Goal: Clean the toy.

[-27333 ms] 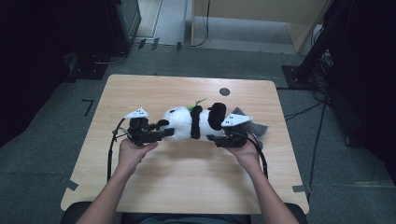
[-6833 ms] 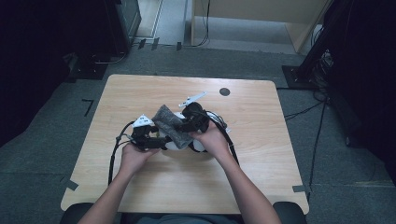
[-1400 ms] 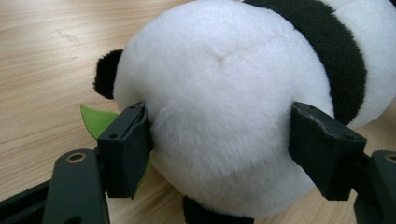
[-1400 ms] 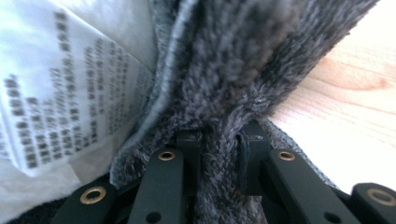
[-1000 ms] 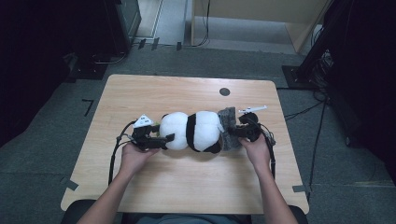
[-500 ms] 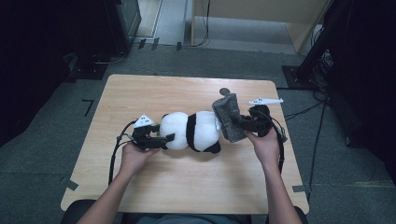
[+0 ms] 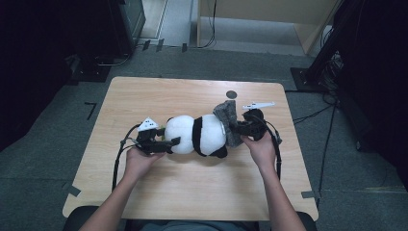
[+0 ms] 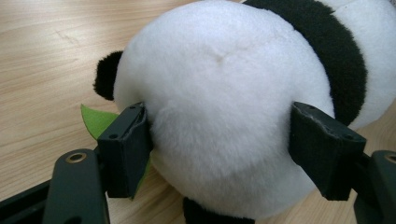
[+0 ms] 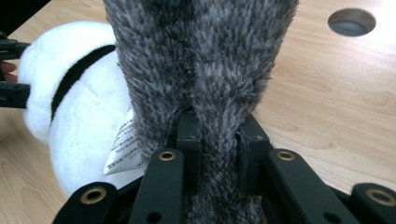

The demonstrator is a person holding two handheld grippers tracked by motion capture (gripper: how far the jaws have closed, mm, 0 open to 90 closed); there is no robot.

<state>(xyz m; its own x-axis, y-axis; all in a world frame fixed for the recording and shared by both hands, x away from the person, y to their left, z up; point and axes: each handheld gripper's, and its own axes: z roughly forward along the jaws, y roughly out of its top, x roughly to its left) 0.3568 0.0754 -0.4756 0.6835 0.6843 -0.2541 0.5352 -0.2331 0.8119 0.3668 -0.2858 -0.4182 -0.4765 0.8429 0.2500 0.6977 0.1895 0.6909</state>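
A black-and-white panda plush (image 7: 199, 134) lies on its side on the wooden table (image 7: 159, 96). My left gripper (image 7: 168, 143) grips its white head, and in the left gripper view (image 8: 224, 149) both pads press into the fur, beside a green felt leaf (image 8: 95, 121). At the panda's other end my right gripper (image 7: 235, 127) is shut on a grey fuzzy cloth (image 7: 226, 118), held up against the plush. In the right gripper view (image 9: 219, 140) the grey cloth (image 9: 201, 56) is pinched between the jaws, with the panda (image 9: 79, 116) and its white label (image 9: 123, 144) at the left.
A round hole (image 7: 231, 94) sits in the table just beyond the cloth, also seen as the hole (image 9: 351, 22) in the right gripper view. Black cables (image 7: 118, 159) trail from both grippers. Dark equipment and cables (image 7: 332, 67) stand on the floor around the table.
The right gripper has lifted a little with the grey cloth, which now stands more upright at the panda's rear. The left gripper and the panda's head have stayed put.
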